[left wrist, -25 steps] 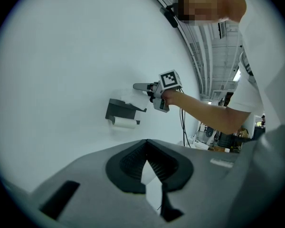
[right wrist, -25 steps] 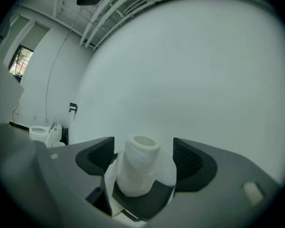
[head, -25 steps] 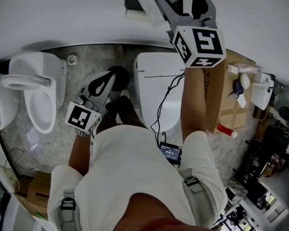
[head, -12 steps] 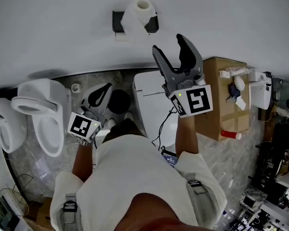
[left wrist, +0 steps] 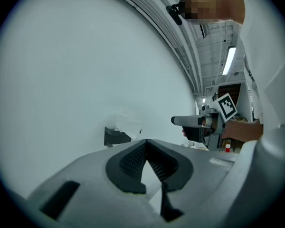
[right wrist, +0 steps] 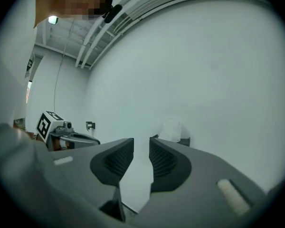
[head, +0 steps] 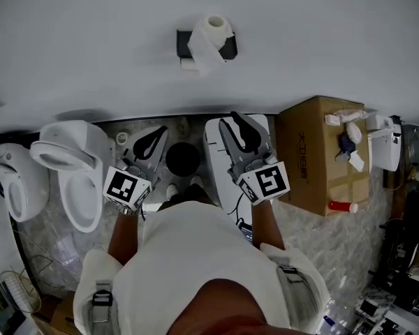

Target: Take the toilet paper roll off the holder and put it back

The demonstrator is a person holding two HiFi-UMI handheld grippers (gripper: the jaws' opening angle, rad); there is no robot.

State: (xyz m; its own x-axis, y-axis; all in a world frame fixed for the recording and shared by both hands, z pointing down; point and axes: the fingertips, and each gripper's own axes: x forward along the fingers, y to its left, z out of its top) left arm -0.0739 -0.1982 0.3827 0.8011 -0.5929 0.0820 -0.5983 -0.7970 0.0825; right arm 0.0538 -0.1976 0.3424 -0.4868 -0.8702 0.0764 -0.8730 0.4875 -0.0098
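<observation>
The white toilet paper roll (head: 211, 37) sits on its black wall holder (head: 185, 45), with a loose sheet hanging down. My right gripper (head: 235, 123) is held low over the toilet, well away from the roll. Its jaws are closing, a narrow gap still shows and nothing is between them. In the right gripper view the gripper (right wrist: 141, 140) points at the wall, with the roll (right wrist: 171, 129) just beyond its tips. My left gripper (head: 153, 135) hangs at the left, shut and empty. In the left gripper view its jaws (left wrist: 146, 142) meet below the roll (left wrist: 127, 123).
A white toilet (head: 223, 160) stands under my right gripper, with a black bin (head: 183, 158) beside it. A cardboard box (head: 320, 152) with small items on top is at the right. Another white toilet (head: 73, 160) stands at the left.
My right gripper has drawn back and down from the roll to low over the toilet, and its jaws have narrowed. The roll has stayed on the holder. My left gripper has hardly moved.
</observation>
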